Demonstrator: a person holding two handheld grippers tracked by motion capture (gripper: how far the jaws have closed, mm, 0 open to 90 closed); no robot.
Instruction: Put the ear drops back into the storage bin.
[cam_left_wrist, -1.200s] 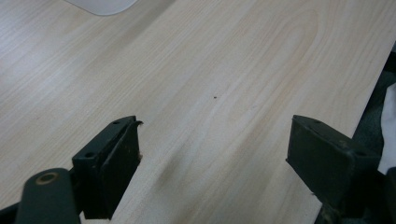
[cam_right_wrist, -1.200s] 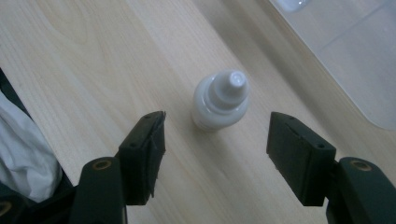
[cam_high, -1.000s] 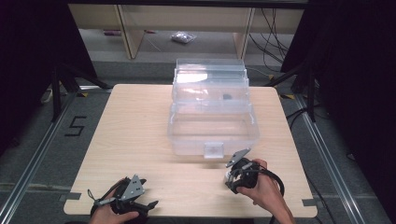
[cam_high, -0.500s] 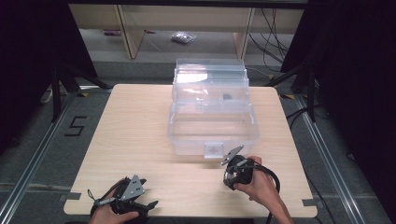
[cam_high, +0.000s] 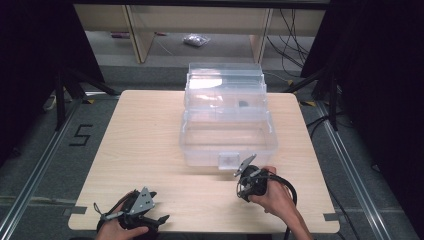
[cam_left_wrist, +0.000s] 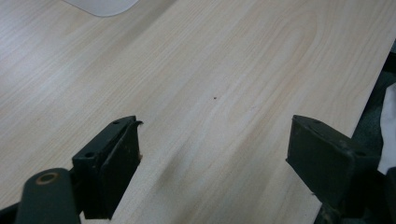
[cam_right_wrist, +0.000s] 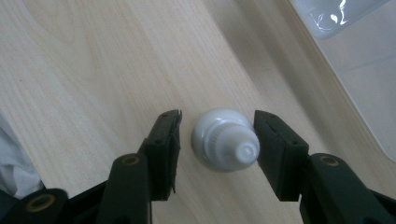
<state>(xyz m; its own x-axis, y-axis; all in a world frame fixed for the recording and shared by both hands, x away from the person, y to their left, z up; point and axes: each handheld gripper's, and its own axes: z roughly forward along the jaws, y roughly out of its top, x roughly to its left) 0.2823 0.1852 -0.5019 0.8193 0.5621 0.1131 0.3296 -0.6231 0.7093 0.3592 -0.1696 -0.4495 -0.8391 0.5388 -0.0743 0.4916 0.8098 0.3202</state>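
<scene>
As the right gripper (cam_right_wrist: 217, 140) has just been closing around the small white cap (cam_right_wrist: 225, 139), 1 pad touching, the rounded cap could squirt sideways.

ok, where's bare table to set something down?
Free: the light wooden table left of the clear plastic storage box, and the front strip between both hands. Crowded: front right, where the right gripper brackets the small white ribbed cap beside the box.

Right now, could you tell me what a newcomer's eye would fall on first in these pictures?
A big clear box stands open mid-table, toward the far edge. Just in front of it, the right tool has been closing around a small white cap on the wood; a gap shows on one side. The left tool rests open at the near edge.
</scene>
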